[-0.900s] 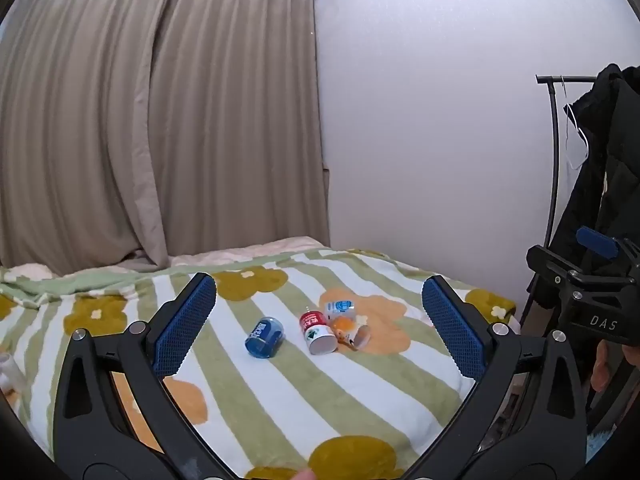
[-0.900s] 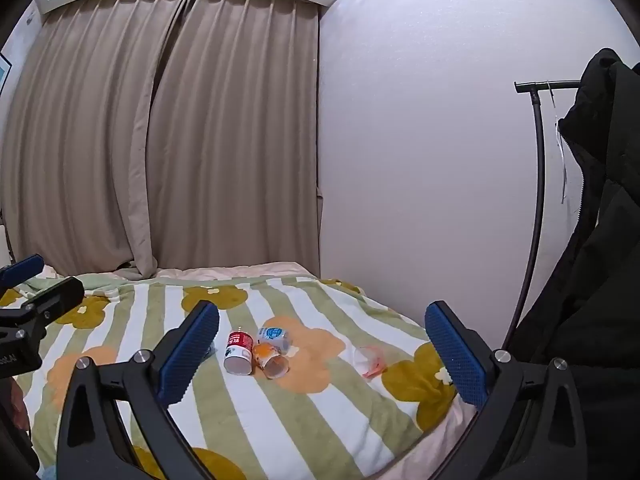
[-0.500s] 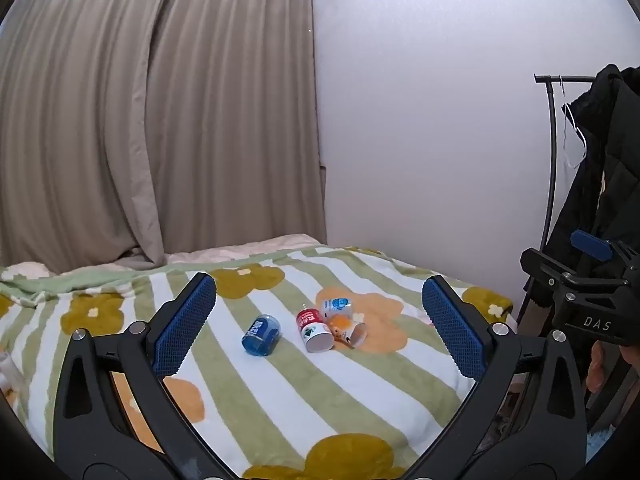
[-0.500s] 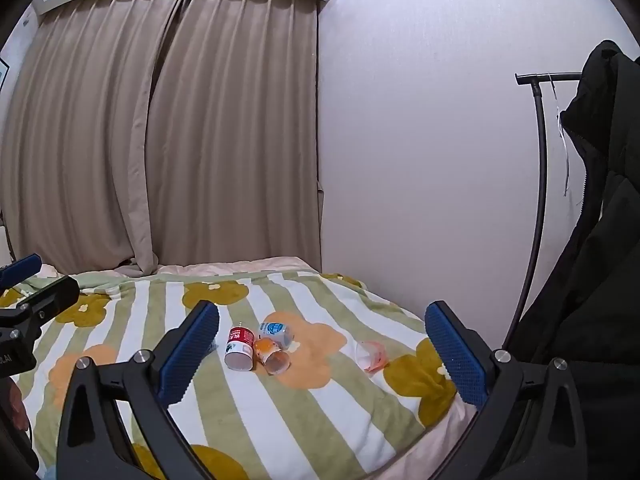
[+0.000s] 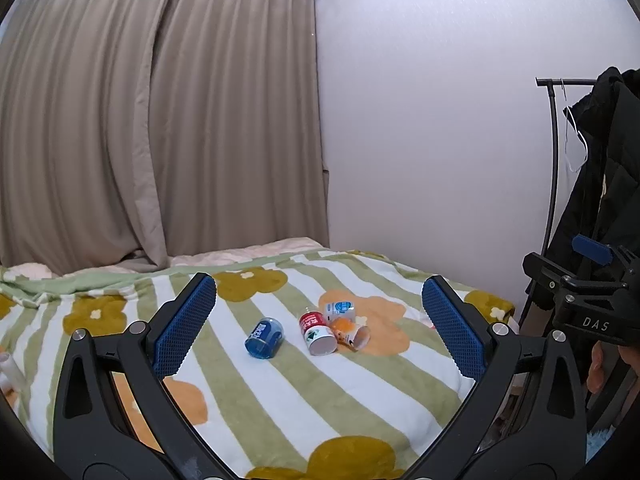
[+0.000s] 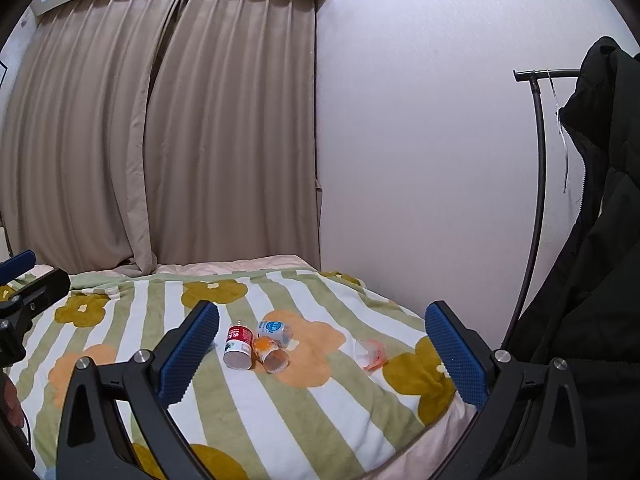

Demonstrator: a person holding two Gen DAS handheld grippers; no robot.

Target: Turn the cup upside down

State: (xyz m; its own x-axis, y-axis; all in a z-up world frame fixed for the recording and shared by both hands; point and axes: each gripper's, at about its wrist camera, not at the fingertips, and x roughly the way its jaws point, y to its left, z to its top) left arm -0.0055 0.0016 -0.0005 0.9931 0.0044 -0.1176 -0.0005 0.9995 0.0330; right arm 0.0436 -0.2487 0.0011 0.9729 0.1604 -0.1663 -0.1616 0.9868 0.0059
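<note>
Several small cups lie on their sides on a striped flowered blanket (image 5: 280, 400): a blue cup (image 5: 264, 337), a red-and-white cup (image 5: 317, 333), an orange cup (image 5: 352, 330) and a pale blue-label cup (image 5: 340, 309). The right wrist view shows the red-and-white cup (image 6: 239, 345), the orange cup (image 6: 271, 354), the pale cup (image 6: 275, 330) and a clear pinkish cup (image 6: 371, 354) lying apart to the right. My left gripper (image 5: 316, 332) is open and empty, well short of the cups. My right gripper (image 6: 320, 356) is open and empty, also held back from them.
Beige curtains (image 5: 160, 120) hang behind the bed, a white wall (image 5: 440, 140) is on the right. A black clothes rack (image 6: 536, 184) with a dark coat (image 6: 592, 240) stands at the right, past the bed's edge. A white object (image 5: 10, 368) lies at the far left.
Both grippers have tilted slightly; the cups sit a little higher in the left view and lower in the right. No cup has moved. Both stay open.
</note>
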